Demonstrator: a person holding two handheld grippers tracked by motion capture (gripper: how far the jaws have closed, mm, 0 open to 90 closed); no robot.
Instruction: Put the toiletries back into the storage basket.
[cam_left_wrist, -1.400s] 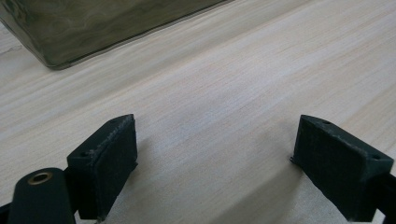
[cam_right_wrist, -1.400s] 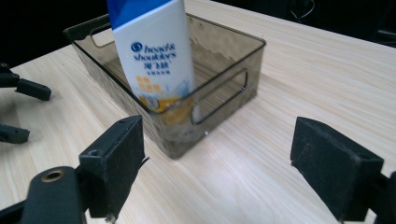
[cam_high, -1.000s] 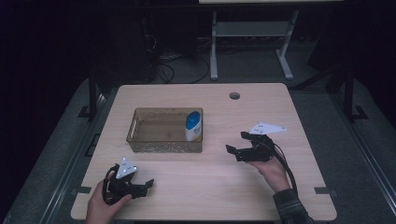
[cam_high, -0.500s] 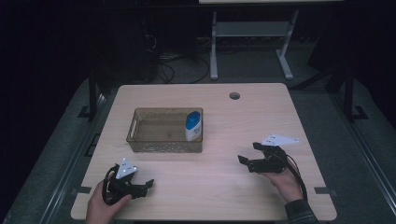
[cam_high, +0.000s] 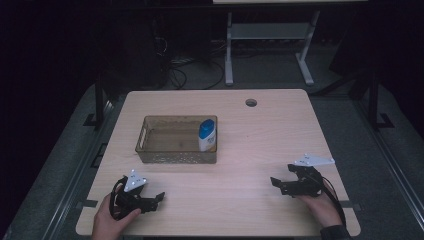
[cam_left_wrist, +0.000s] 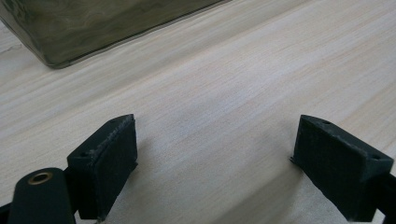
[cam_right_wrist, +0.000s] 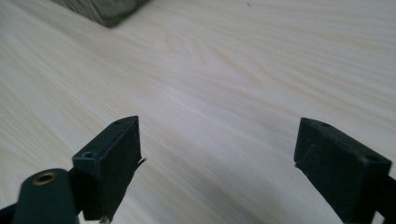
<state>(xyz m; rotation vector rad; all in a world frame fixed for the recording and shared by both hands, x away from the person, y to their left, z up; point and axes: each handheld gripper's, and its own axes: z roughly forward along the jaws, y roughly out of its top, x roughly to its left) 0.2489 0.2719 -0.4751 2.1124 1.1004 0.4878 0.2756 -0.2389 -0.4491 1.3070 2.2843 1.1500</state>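
Note:
A clear brownish bin sits on the wooden table, left of centre. Inside it, against the right wall, stands a white bottle with a blue cap. My left gripper rests near the front left edge, held by a hand, open with nothing between its jaws. My right gripper lies near the front right edge, also open and empty. In the left gripper view the gripper faces bare wood with the bin's corner at top left. In the right gripper view the gripper faces bare wood; the bin's corner peeks in at top.
The table has a round cable hole near its far edge. Beyond it on the dark floor stand a white metal frame and loose cables.
My right gripper has drawn back from the table's middle toward the front right edge and come down low. The left gripper has stayed where it was.

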